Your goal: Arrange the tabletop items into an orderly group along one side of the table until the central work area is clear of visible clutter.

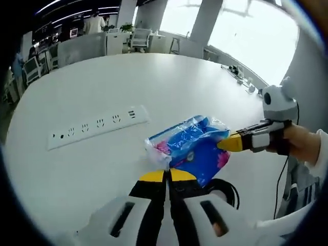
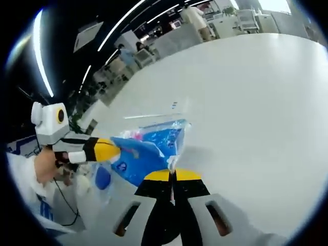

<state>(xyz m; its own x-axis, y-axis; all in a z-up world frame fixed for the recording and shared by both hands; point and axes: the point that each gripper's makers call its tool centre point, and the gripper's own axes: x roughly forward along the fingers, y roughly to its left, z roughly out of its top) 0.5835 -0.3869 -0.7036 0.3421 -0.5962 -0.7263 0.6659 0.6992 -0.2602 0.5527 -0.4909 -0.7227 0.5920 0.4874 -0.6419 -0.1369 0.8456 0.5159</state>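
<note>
**Both grippers pinch one blue bag over the white table**

In the left gripper view, the left gripper (image 1: 167,176) has its two yellow-tipped jaws pressed together, with no gap visible between them. They clamp the near edge of a blue plastic bag (image 1: 197,148) – the crumpled clear corner of the bag sits just at the tips. The bag stretches away from these jaws toward the right side of the view, where the right gripper (image 1: 229,143) comes in, held by a hand (image 1: 300,144). Its yellow tip touches the far side of the bag; its jaws look closed on it.

In the right gripper view, the right gripper (image 2: 172,176) also has the jaws together, and the thin edge of the bag (image 2: 148,148) is caught between the tips. The bag spreads from there to the left, where the left gripper (image 2: 111,149) grips its other side with a closed yellow tip, and a hand (image 2: 48,164) holds that gripper.

So the bag hangs between the two grippers, near the table's edge closest to the person. It has pink and white print on the blue, and I cannot tell what is inside.

On the table (image 1: 92,87), a white power strip (image 1: 97,126) lies beyond the bag – apart from it, toward the middle. In the right gripper view the strip (image 2: 154,115) shows only as a thin line just beyond the bag.
</note>
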